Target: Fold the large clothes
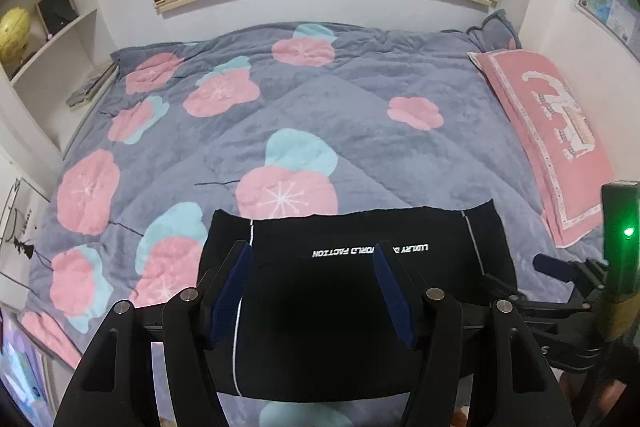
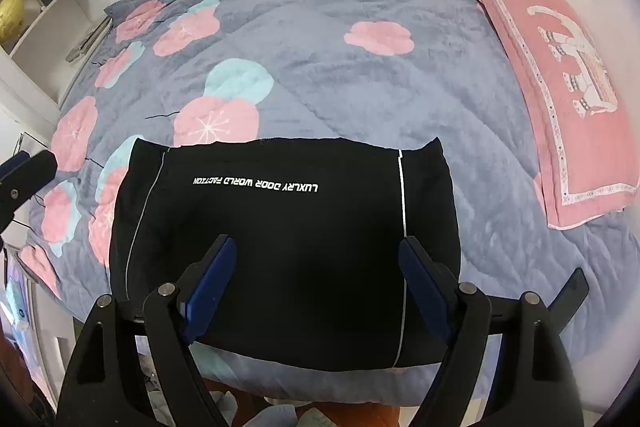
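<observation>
Near the bed's (image 2: 460, 115) front edge, the black printed garment (image 2: 280, 247) looks folded already; my left gripper (image 1: 312, 291) and right gripper (image 2: 316, 283) hover spread, holding nothing.

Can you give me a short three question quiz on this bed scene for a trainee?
1. True or false: the black garment lies spread on the floral quilt, held by neither gripper.
2. Multiple choice: the pink pillow lies at which side of the bed in the right wrist view? A) left B) right C) under the garment.
3. Fill in: the jaws of the right gripper and the left gripper stand ____.

Key: 1 true; 2 B; 3 open.
</observation>
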`<state>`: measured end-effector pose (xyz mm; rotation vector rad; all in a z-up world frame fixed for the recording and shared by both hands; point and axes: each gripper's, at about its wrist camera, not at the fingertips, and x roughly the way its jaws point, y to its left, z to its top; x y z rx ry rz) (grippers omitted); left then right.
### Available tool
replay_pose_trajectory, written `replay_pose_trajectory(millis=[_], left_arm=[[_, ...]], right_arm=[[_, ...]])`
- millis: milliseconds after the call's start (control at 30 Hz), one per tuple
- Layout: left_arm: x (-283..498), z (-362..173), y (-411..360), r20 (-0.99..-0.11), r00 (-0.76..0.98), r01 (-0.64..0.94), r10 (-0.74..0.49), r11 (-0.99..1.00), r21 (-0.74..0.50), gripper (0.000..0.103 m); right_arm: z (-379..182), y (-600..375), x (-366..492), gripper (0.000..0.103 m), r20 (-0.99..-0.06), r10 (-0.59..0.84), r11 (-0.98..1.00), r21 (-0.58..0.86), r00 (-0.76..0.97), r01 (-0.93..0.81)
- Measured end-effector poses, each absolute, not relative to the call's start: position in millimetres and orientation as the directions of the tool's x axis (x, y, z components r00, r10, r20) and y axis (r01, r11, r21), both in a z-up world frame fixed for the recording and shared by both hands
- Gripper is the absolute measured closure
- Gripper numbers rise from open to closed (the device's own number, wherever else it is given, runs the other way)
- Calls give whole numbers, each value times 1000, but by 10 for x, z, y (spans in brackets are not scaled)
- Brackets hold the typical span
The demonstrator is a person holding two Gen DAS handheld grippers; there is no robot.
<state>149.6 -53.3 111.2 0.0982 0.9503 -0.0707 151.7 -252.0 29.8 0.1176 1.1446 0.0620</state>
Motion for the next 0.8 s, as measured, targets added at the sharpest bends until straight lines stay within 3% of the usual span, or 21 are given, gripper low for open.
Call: replay_pose_trajectory(millis=[800], left_arm=[[1551, 1107, -571, -815, 580, 103, -15, 993, 56, 39]], right_arm=[[73, -2533, 1562, 18, -932, 117, 990, 136, 343, 34]])
